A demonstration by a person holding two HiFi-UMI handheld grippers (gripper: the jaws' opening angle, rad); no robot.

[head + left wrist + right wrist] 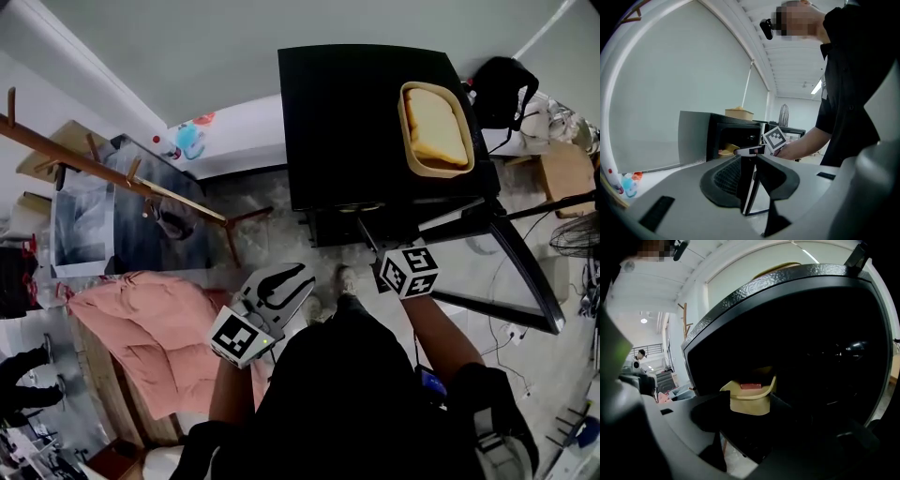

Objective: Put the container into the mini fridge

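The black mini fridge [356, 122] stands open, its door [511, 267] swung out to the right. A beige container [750, 401] with something red in it is inside the dark fridge [801, 315], low at the front. It lies between the jaws of my right gripper [754, 409], whose left jaw is at its side. The other jaw is lost in the dark, so a grip does not show. From the left gripper view this container [724, 151] shows just past a right fingertip [750, 151]. My left gripper [302, 278] hangs back, jaws a narrow slit apart, empty.
A second tan container [436, 129] with pale contents sits on top of the fridge. A pink quilt [141, 328] lies at the left, behind it a wooden coat rack [112, 173]. Cables and a fan [572, 239] are at the right.
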